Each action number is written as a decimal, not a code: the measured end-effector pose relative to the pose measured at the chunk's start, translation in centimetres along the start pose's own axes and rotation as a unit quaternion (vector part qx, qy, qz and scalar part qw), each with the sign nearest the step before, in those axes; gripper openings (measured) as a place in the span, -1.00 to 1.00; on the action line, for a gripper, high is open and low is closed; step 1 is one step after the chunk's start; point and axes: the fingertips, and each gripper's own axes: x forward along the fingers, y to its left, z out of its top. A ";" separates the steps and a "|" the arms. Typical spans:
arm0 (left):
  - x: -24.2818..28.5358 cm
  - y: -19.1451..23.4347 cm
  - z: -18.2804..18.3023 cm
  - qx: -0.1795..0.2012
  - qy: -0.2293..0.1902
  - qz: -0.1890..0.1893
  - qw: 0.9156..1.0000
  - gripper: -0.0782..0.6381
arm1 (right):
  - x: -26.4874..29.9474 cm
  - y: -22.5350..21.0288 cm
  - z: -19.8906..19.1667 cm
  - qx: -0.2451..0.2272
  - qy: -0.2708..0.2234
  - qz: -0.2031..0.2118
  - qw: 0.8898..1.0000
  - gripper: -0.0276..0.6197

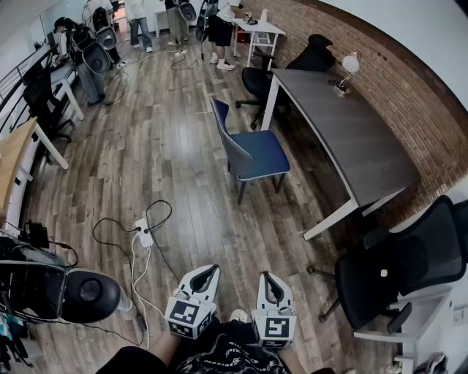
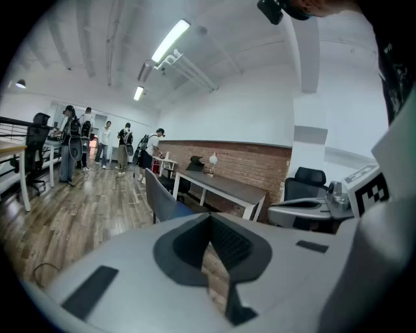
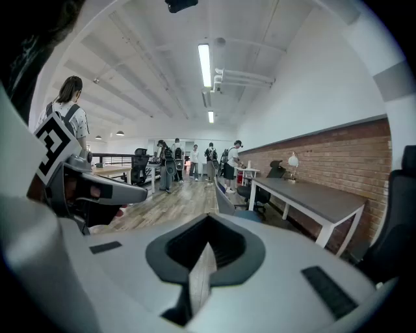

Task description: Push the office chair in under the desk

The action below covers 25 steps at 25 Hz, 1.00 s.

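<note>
A blue-seated chair (image 1: 252, 150) stands on the wood floor just left of the long dark-topped desk (image 1: 351, 128), its seat turned toward the desk and outside it. My left gripper (image 1: 212, 269) and right gripper (image 1: 268, 277) hang side by side near my body, well short of the chair. Both are shut and hold nothing. In the left gripper view the left gripper (image 2: 210, 222) is shut, with the chair (image 2: 159, 198) and desk (image 2: 227, 187) ahead. The right gripper view shows the right gripper (image 3: 207, 244) shut, the chair (image 3: 227, 201) and desk (image 3: 312, 198) beyond.
A white power strip (image 1: 144, 232) with looping cables lies on the floor between me and the chair. A black office chair (image 1: 395, 270) stands right of the desk's near end, another (image 1: 259, 80) at its far end. A lamp (image 1: 349, 66) sits on the desk. People (image 1: 175, 18) stand far off.
</note>
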 end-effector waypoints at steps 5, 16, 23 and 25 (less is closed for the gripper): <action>-0.6 1.6 -0.2 0.002 0.004 -0.013 1.000 -0.76 | 0.6 1.1 0.6 0.017 -0.012 -0.022 1.000 -0.91; 0.1 4.7 0.1 0.006 0.004 -0.029 1.000 -0.76 | 3.6 3.3 0.3 0.035 -0.008 -0.018 0.999 -0.90; 3.5 7.5 0.7 -0.004 0.014 -0.018 1.000 -0.76 | 9.6 1.8 1.5 0.029 0.002 0.000 1.000 -0.90; 4.9 8.7 1.7 -0.009 0.014 -0.010 1.000 -0.76 | 11.7 1.2 2.6 0.021 0.003 0.010 1.000 -0.90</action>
